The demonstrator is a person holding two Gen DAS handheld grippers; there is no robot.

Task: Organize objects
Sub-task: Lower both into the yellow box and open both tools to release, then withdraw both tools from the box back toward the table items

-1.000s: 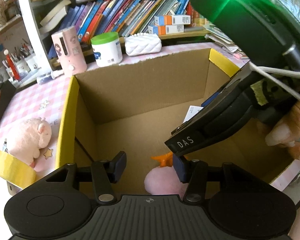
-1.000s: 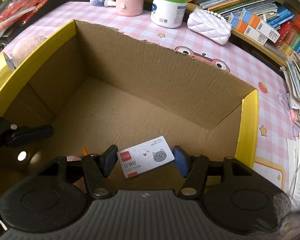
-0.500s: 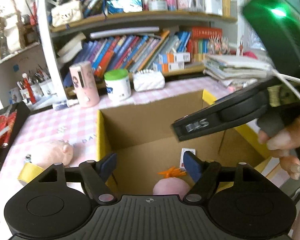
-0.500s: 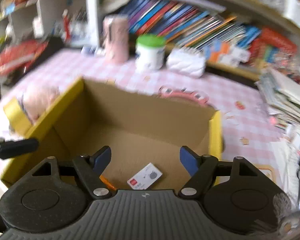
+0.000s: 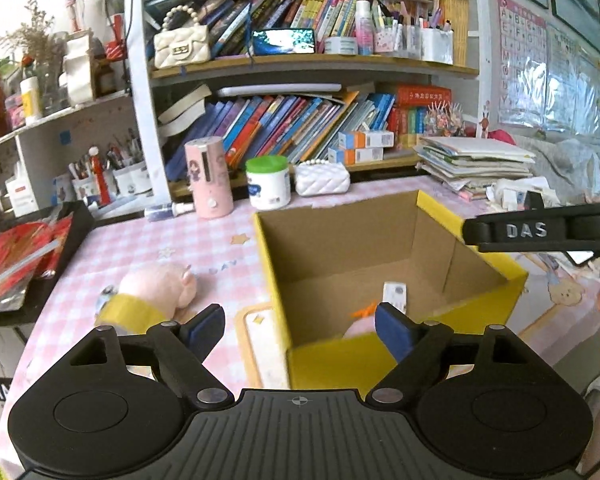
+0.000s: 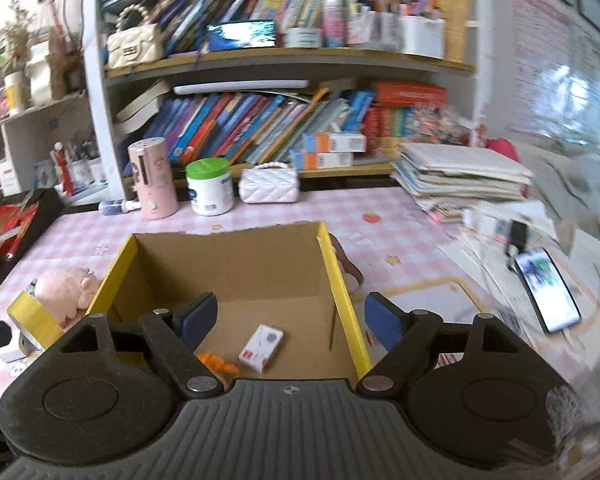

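Both jaws wide apart, holding nothing: left gripper (image 5: pixel 298 326), right gripper (image 6: pixel 290 316). Low centre of frame, open yellow-rimmed box (image 6: pixel 342 280) on table (image 6: pixel 400 216), already holding small white staple pack (image 6: pixel 261 342) and pink toy (image 5: pixel 358 328). Partly done, seemingly; pink plush (image 5: pixel 156 284) left outside, lower left.

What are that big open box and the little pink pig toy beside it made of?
The box looks like corrugated cardboard: matte brown walls, a ragged torn back edge, and glossy yellow tape or facing on the outside. The pink pig toy seems to be soft plush fabric, going by its fuzzy, rounded surface, though blur leaves this open.
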